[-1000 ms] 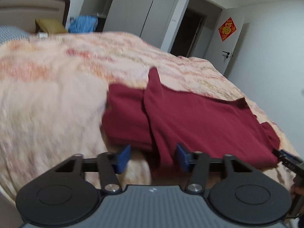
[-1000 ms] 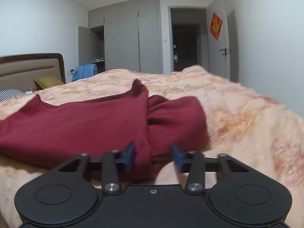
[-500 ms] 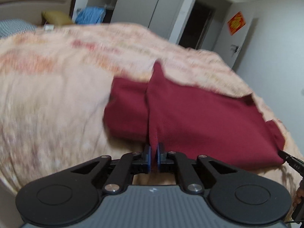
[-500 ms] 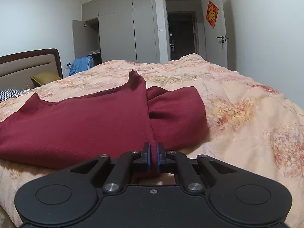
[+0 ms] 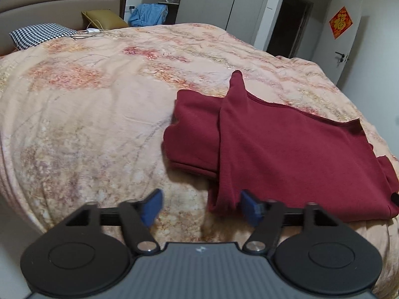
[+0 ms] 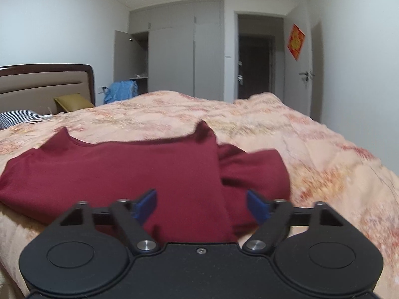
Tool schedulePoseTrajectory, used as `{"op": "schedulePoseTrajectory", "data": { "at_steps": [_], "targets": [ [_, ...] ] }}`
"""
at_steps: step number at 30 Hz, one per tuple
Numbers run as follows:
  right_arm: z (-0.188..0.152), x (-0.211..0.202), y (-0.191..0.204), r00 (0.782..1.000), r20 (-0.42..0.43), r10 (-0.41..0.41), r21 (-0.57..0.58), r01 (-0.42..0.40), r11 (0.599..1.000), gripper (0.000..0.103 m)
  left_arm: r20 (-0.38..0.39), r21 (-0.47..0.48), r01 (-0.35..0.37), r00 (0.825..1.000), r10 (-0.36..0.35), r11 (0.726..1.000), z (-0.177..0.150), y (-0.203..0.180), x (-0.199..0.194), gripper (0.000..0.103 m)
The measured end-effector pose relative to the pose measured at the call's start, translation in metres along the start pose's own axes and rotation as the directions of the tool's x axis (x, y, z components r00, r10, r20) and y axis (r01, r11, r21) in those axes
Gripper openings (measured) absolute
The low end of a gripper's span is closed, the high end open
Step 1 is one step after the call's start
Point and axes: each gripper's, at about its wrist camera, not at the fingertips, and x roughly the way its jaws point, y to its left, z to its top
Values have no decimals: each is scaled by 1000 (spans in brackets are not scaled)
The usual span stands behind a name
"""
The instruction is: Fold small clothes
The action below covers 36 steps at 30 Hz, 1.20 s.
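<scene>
Two hand-held grippers stand open over one dark red garment on the bed.

From the left we see the left hand-held gripper (image 5: 200,209), its blue pads spread wide after just opening; a folded ridge of the dark red garment (image 5: 286,149) hangs just beside the right-hand pad, gripped by neither. The garment is a soft, matte knit, lying partly folded on the peach floral quilt (image 5: 87,124), with a ribbed cuff on the sleeve tucked at its left. Further right, the right hand-held gripper (image 6: 202,205) has likewise just opened its jaws, and the cloth's near edge lies between the blue pads (image 6: 147,203), which do not press on it. A short sleeve bulges smooth and rounded to the right.
</scene>
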Motion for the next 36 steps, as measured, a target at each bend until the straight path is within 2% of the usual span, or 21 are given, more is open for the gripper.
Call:
{"op": "schedulePoseTrajectory", "data": {
  "at_steps": [1, 3, 6, 9, 14, 18, 24, 26, 30, 36],
  "targets": [
    [2, 1, 4, 1000, 10, 9, -8, -9, 1000, 94, 5, 3, -10, 1000, 10, 1000, 0, -1, -2, 91],
    [6, 3, 13, 999, 26, 33, -25, -32, 999, 101, 17, 14, -36, 999, 36, 999, 0, -3, -6, 97],
    [12, 10, 27, 998, 28, 63, -41, -62, 997, 102, 20, 26, -70, 997, 70, 997, 3, -5, -9, 102],
    [23, 21, 43, 997, 25, 70, -46, -69, 997, 102, 27, 25, -85, 996, 84, 996, 4, -5, -13, 103],
    [39, 43, 75, 990, 13, 142, -90, -140, 986, 102, 22, 23, -108, 994, 107, 994, 5, -4, -10, 103],
    [40, 66, 97, 986, -53, 157, -153, -164, 975, 102, 14, 20, -116, 993, 116, 993, 6, -3, -6, 103],
    [17, 101, 111, 975, -194, 111, -165, -144, 976, 102, -6, -9, -116, 993, 116, 993, 3, -1, -1, 103],
    [11, 106, 107, 973, -199, 117, -119, -142, 983, 103, -12, -20, -111, 994, 111, 994, 1, 0, 1, 103],
    [8, 107, 105, 973, -197, 120, -102, -142, 985, 103, -19, -65, -88, 996, 87, 994, -8, 4, 1, 103],
    [-2, 107, 101, 980, -146, 134, -61, -144, 988, 103, -4, -182, -78, 997, 78, 980, -29, 12, -5, 103]
  ]
}}
